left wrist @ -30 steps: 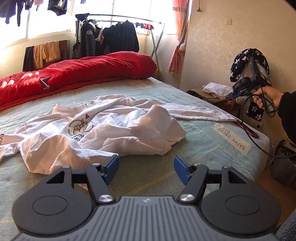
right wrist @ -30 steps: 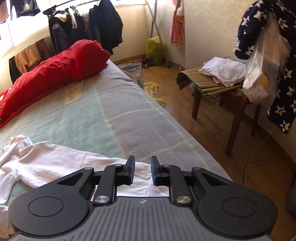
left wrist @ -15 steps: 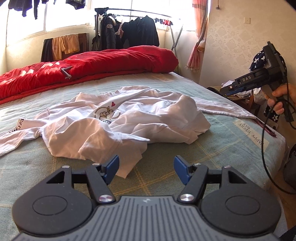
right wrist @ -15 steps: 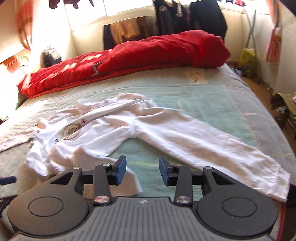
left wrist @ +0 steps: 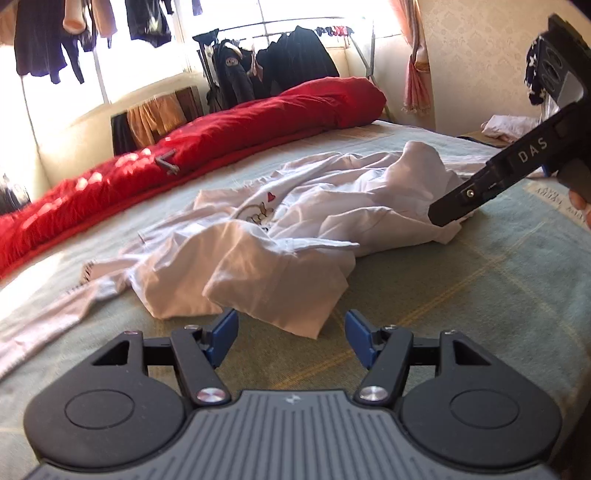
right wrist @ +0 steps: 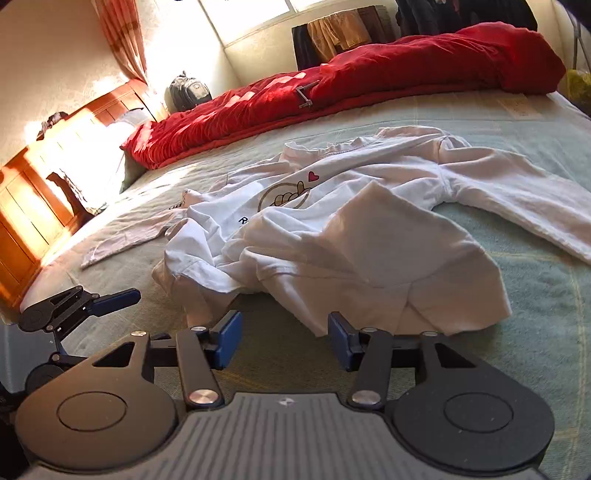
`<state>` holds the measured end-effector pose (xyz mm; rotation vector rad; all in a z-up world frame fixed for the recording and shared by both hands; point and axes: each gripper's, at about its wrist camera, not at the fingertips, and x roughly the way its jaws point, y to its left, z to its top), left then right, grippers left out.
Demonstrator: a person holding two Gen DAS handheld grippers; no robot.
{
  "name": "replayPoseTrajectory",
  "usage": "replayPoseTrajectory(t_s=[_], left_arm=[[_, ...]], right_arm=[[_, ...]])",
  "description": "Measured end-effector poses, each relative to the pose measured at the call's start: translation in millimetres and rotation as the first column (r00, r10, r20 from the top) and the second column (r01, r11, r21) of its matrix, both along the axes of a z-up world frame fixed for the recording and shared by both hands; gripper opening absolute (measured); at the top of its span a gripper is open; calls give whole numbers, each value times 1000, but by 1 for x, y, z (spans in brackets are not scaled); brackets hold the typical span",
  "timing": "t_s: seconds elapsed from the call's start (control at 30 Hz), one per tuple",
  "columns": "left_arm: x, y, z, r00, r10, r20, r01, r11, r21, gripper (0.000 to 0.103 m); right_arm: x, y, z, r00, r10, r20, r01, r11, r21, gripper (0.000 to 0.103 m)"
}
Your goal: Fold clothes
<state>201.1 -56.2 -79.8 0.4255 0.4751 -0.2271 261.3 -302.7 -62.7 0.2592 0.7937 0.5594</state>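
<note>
Both grippers have closed in on the white shirt (right wrist: 332, 236), which lies crumpled on the bed (right wrist: 535, 295) (red duvet (right wrist: 369, 85) behind). Left gripper (left wrist: 291, 338) and right gripper (right wrist: 284, 338): fingers apart, holding nothing, just short of the hem.

White shirt (right wrist: 369, 236): right sleeve cut off by the right edge of the right wrist view; chest print partly buried in folds, lettering unreadable past "R".
Right gripper (left wrist: 448, 212): in the left wrist view its fingertips are sunk into the cloth, grip state not legible; body cropped at the right edge.
Hand (left wrist: 580, 203): only a sliver at the right edge.
Left gripper (right wrist: 110, 317): in the right wrist view one finger shows, the rest cropped at left.
Bed label (left wrist: 550, 192): print too small to read.
Hanging clothes (left wrist: 55, 33): tops cut by the upper edge.
</note>
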Motion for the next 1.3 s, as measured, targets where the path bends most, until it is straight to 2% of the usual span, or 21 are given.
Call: replayPoseTrajectory(t_s=[0.07, 0.13, 0.2, 0.3, 0.4, 0.63, 0.73, 0.87, 0.93, 1.03, 1.13, 1.17, 1.2, 1.23, 1.27, 1.3], left_arm=[[-8, -16, -3, 993, -46, 107, 31, 991, 133, 66], [-10, -32, -11, 981, -129, 148, 89, 964, 252, 68], [-9, -48, -19, 963, -209, 172, 136, 923, 360, 69], [1, -69, -37, 941, -281, 188, 163, 863, 478, 69], [19, -83, -55, 941, -299, 156, 165, 812, 559, 69], [31, -73, -45, 960, -203, 191, 45, 790, 611, 69], [26, -61, -37, 957, -175, 232, -1, 795, 607, 69], [22, -55, -34, 949, -174, 262, -34, 771, 636, 69], [20, -60, -43, 938, -236, 252, -11, 708, 706, 69], [18, -67, -64, 905, -363, 221, 25, 564, 825, 69], [17, -77, -80, 861, -475, 184, 35, 417, 908, 69], [20, -79, -85, 850, -497, 175, 38, 390, 920, 69], [21, -80, -86, 847, -509, 153, 55, 372, 927, 62], [21, -82, -86, 846, -518, 126, 78, 354, 932, 43], [23, -83, -85, 855, -509, 97, 105, 354, 929, 29], [24, -83, -82, 866, -493, 86, 119, 369, 922, 8]], right_arm=[[-6, -2, -6, 1000, -28, -14, 28, 998, 57, 59], [-14, -6, -11, 998, -51, -24, 53, 995, 84, 60], [-19, -9, -14, 996, -78, -36, 82, 992, 101, 61], [-25, -17, -15, 993, -111, -48, 116, 986, 121, 62], [-30, -26, -15, 988, -143, -52, 149, 980, 133, 65], [-39, -34, -10, 985, -168, -27, 170, 979, 116, 67], [-40, -30, -9, 988, -157, -16, 157, 980, 121, 68], [-42, -24, -9, 990, -141, -14, 142, 981, 130, 68], [-41, -22, -11, 990, -140, -22, 142, 981, 134, 68], [-43, -20, -12, 990, -141, -27, 144, 981, 132, 68], [-45, -23, -12, 989, -146, -29, 149, 980, 134, 68], [-45, -23, -12, 988, -150, -29, 153, 979, 134, 68], [-46, -24, -12, 988, -154, -30, 157, 979, 134, 68], [-47, -25, -12, 987, -157, -30, 160, 978, 132, 68], [-48, -25, -12, 987, -158, -30, 161, 978, 130, 68], [-49, -26, -12, 987, -158, -31, 161, 978, 131, 68]])
